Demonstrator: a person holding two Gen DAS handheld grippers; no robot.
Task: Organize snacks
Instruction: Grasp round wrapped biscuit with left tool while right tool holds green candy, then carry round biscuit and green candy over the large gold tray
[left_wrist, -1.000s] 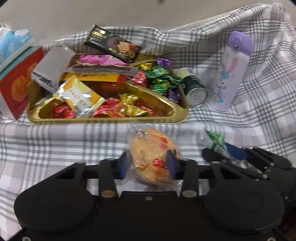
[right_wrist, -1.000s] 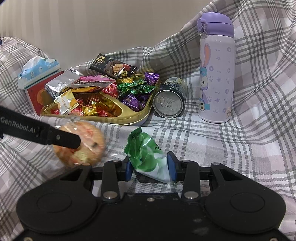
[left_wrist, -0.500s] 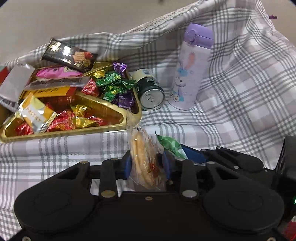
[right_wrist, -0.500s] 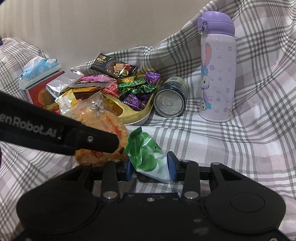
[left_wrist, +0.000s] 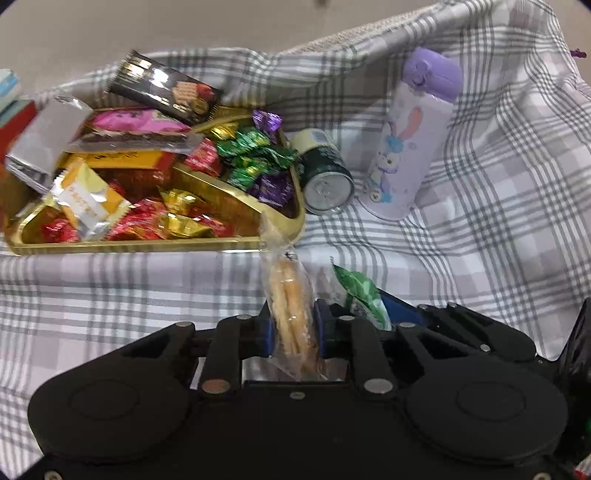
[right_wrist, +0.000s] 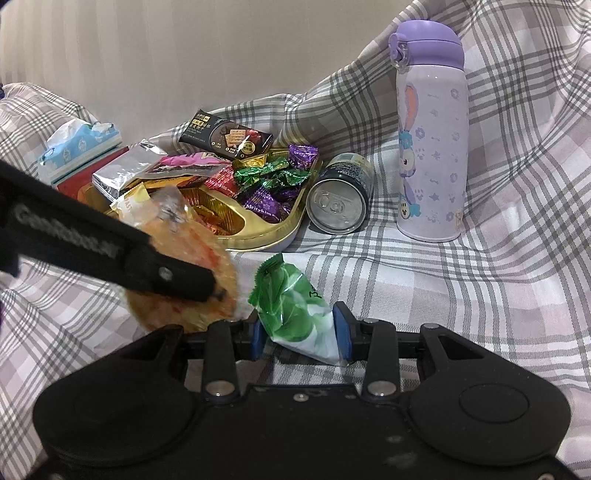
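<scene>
Two claws each hold a snack. The left claw (left_wrist: 293, 326) is clamped on the cracker packet (left_wrist: 291, 314), held edge-on with its long axis pointing ahead. The right claw (right_wrist: 300, 338) pinches the green packet (right_wrist: 295, 306), which rests on the plaid cloth (right_wrist: 480, 295). The gold tray (left_wrist: 147, 245) lies ahead and left, nearer the left claw. The left claw's side reads "GenRobot.AI"; farther off, a purple candy (right_wrist: 264, 208) reads "Meltykiss" and a yellow packet (left_wrist: 86, 197) probably "PASTRY".

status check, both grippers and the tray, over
Left gripper shut on cracker packet. Right gripper shut on green packet. Gold tray crowded; can beside it.
</scene>
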